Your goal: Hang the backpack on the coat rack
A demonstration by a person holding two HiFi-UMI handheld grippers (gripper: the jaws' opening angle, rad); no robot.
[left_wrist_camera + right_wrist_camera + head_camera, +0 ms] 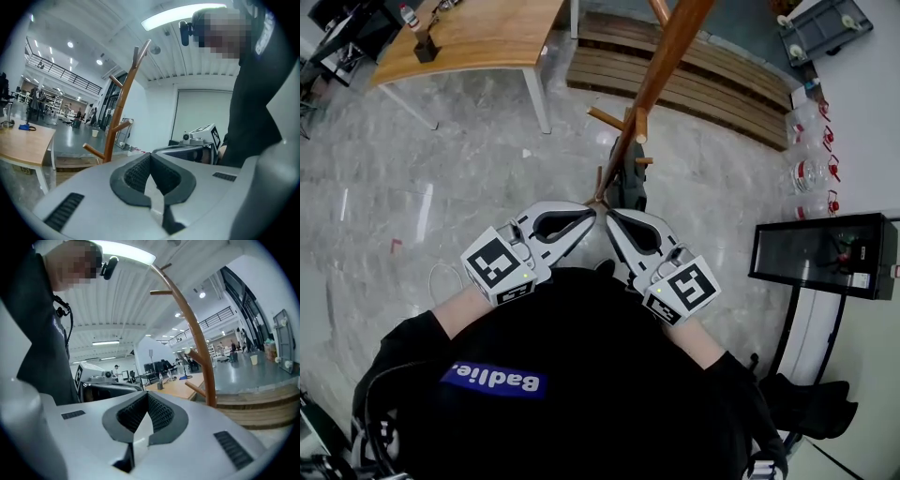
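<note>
Though the backpack (630,183) seems to be the dark shape low beside the coat rack (661,70), at frame centre, it is partly hidden; hung or on the floor (441,187), I can't tell. Left hand-held gripper (587,214) and right hand-held gripper (612,217) are closed on nothing. If unhung, next comes opening up and grasping it.

Glossy grey marbled floor (441,187) with a white-legged wooden counter (478,37) beside a slatted wooden platform (703,75), a black glass-fronted cabinet (820,253) at the white wall (867,103), lit by a ceiling strip light (183,11).
</note>
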